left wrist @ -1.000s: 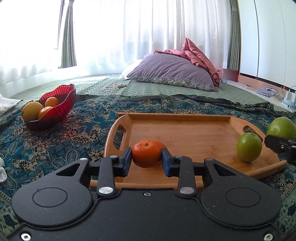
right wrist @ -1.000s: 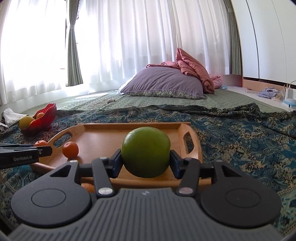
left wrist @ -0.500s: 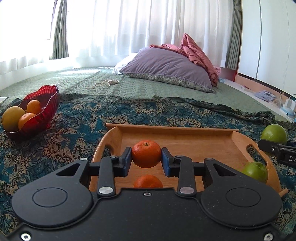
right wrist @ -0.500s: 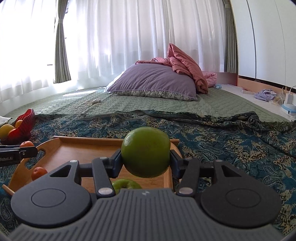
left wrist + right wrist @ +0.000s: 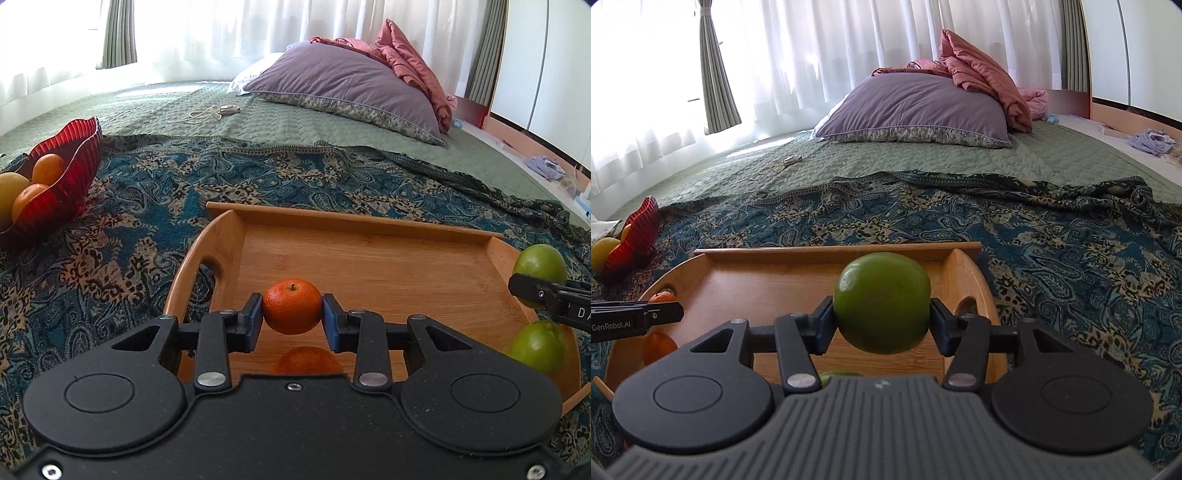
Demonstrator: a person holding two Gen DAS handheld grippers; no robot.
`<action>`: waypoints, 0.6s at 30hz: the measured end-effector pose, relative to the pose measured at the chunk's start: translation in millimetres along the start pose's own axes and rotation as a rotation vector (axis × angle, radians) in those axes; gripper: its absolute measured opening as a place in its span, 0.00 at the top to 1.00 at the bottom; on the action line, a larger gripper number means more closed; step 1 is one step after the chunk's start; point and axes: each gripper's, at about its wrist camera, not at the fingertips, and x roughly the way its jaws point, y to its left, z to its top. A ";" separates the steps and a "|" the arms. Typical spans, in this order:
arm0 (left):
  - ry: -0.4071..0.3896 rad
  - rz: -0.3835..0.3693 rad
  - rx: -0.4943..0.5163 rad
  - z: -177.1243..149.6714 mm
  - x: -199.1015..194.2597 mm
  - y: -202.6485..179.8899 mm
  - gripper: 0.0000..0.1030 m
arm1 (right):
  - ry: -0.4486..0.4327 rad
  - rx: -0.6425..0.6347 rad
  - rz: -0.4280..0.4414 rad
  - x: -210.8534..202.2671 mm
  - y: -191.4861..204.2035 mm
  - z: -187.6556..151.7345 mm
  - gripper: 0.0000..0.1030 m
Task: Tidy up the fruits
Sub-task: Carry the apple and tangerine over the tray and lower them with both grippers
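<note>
On top of the patterned blanket (image 5: 147, 206) sits the wood tray (image 5: 369, 258), the biggest thing in play. Both grippers hang over it w/ fruit already pinched.

Far off to the left, well apart from the tray, is the red bowl (image 5: 62, 173) w/ orange and yellow fruit in it. That's prob. where orange fruit goes (just my guess, since oranges sit there now).

The right gripper (image 5: 882, 325) has its pads squeezed on a green apple (image 5: 882, 301), held up over the right end of the tray. A 2nd green apple (image 5: 537, 347) lies on the tray under it, by the right rim.

The left gripper (image 5: 291, 323) has its pads squeezed on a small orange (image 5: 291, 306), stem up, over the left end of the tray. Another orange (image 5: 306, 360) lies on the tray right below it, half hidden by the gripper body.

What matters next: the bowl lies up and left of the left gripper, so the left hand is the nearer one. No side of the bowl stands out for the right hand's apple; can't tell its spot.
</note>
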 end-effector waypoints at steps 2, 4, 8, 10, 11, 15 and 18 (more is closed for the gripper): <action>0.011 0.005 -0.003 -0.3 3.9 -0.7 0.69 | 0.014 -0.003 -0.002 3.8 0.4 -1.0 0.46; 0.016 0.010 0.001 -0.8 6.5 -1.3 0.69 | 0.027 0.000 -0.004 7.7 0.1 -1.8 0.46; 0.017 0.021 0.006 -1.5 9.1 -1.3 0.69 | 0.049 0.012 -0.010 12.8 -2.5 -2.9 0.46; 0.017 0.023 0.007 -1.8 9.8 -0.9 0.69 | 0.056 0.015 -0.011 13.7 -3.6 -4.0 0.46; 0.017 0.023 0.007 -2.0 10.1 -0.6 0.69 | 0.061 0.012 -0.012 14.4 -3.7 -4.7 0.46; 0.021 0.021 0.009 -3.1 11.2 -1.3 0.69 | 0.069 -0.001 -0.012 14.8 -3.6 -7.2 0.46; 0.023 0.023 0.013 -3.5 12.6 -2.6 0.69 | 0.074 -0.009 -0.014 15.3 -2.8 -6.3 0.46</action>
